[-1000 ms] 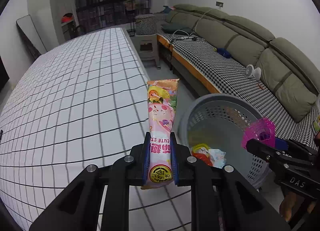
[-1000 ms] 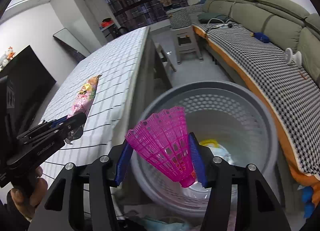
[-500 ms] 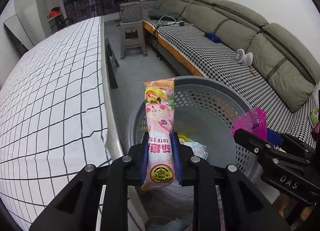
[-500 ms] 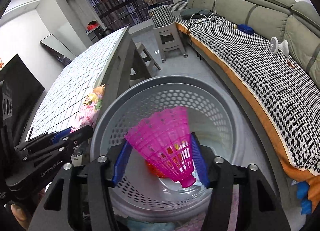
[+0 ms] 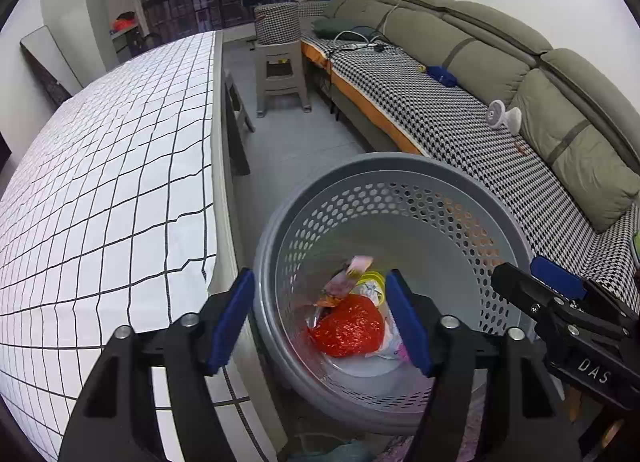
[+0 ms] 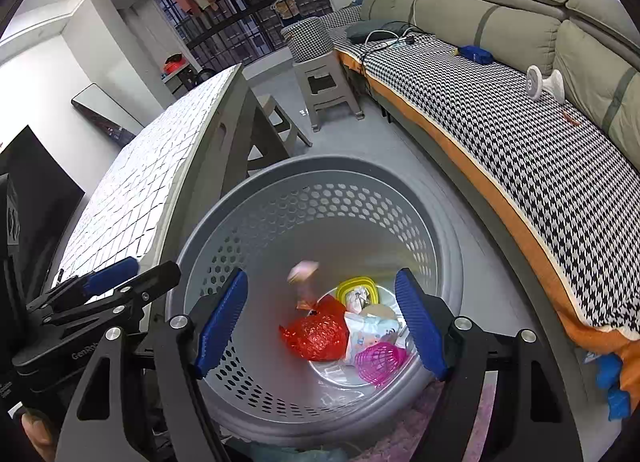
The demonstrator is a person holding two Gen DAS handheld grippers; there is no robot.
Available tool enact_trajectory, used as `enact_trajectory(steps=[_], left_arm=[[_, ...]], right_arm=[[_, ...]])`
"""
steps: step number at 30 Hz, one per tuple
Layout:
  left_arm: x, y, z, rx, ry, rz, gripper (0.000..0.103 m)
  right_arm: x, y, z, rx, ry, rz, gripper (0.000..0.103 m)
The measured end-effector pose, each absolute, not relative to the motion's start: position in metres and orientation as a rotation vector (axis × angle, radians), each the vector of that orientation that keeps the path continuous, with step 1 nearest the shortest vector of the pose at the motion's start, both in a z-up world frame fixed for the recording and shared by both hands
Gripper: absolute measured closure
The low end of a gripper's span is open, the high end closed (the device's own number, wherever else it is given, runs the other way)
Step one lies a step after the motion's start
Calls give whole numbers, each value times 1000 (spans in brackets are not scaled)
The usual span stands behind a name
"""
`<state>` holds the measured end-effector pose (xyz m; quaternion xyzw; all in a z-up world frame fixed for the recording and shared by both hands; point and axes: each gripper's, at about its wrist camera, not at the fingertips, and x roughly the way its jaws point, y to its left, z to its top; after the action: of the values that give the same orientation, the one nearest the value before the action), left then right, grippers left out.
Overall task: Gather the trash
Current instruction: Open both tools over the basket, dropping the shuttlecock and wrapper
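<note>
Opening empty, both tongs [image 5: 320, 318] [image 6: 320, 322] hover above trash [image 6: 320, 332] inside the basket [image 6: 320, 174].

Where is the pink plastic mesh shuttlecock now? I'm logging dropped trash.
In the right wrist view, the pink plastic mesh shuttlecock lies at the bottom of the grey perforated basket, right of the red mesh bag.

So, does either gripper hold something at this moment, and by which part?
Nothing is held. The left gripper and right gripper are opening, empty, above the basket; the pink shuttlecock lies inside.
</note>
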<state>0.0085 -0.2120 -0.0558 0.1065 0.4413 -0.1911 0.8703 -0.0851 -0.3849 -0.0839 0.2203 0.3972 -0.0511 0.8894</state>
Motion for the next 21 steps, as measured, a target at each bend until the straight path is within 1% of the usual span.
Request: enact_trajectory(steps=[4,9,15,21], left_arm=[[9,-211,-56,223,922,-380,30],[8,-208,-54,228,910,-357,22],[6,-205,-52,241,892,-317,15],[2,-203,-49,246,878,-296,11]], right_arm=[[-86,-382,-86,436,828,-131,30],[-89,-377,-85,408,820,-151,30],[-90,-371,-82,374,814,-186,30],[-92,-370,-80,359,810,-205,30]])
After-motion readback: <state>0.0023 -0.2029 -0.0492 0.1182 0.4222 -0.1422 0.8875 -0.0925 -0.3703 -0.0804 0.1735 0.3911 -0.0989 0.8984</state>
